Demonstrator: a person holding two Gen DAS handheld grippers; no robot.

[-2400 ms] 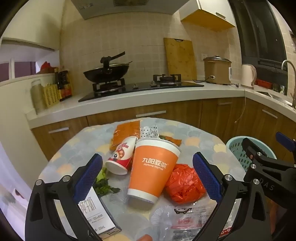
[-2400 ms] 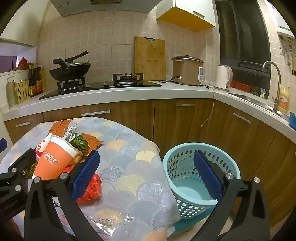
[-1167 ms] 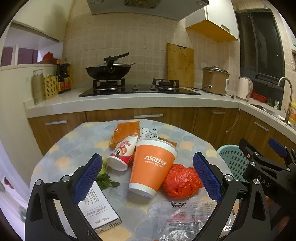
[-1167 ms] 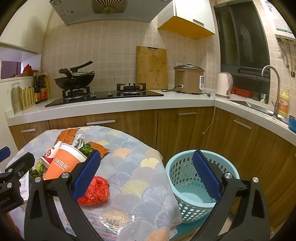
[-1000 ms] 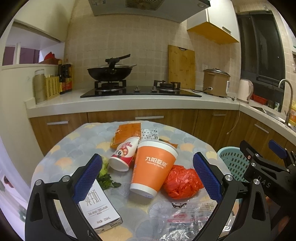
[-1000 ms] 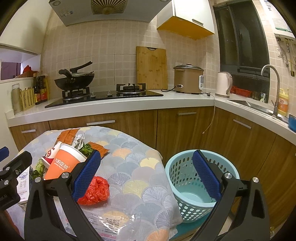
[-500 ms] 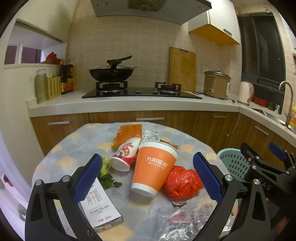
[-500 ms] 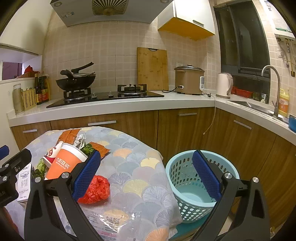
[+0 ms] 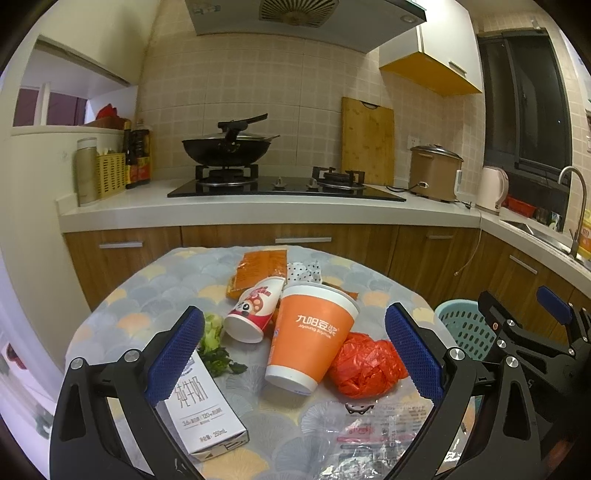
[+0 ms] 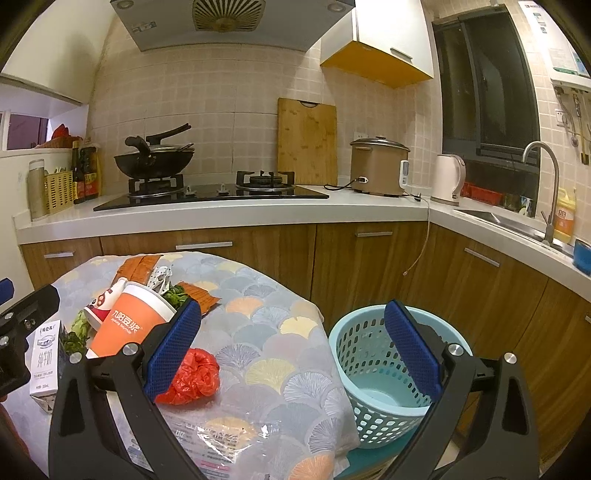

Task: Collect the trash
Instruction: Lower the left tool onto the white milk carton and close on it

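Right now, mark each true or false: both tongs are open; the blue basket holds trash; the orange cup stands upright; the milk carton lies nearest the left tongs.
Both tongs, left and right, are open and hold nothing: true.
The blue basket holds trash: false, its inside shows nothing.
The orange cup stands upright, rim up: true.
The milk carton lies nearest the left tongs: true, by the left finger.

We see beige tiled walls (image 10: 229, 107), a range hood (image 10: 229, 22), wood cabinets (image 10: 354, 266) under a white counter (image 10: 258, 212), a dark window (image 10: 487, 81), and a 2-burner hob (image 10: 214, 194) in warm light.
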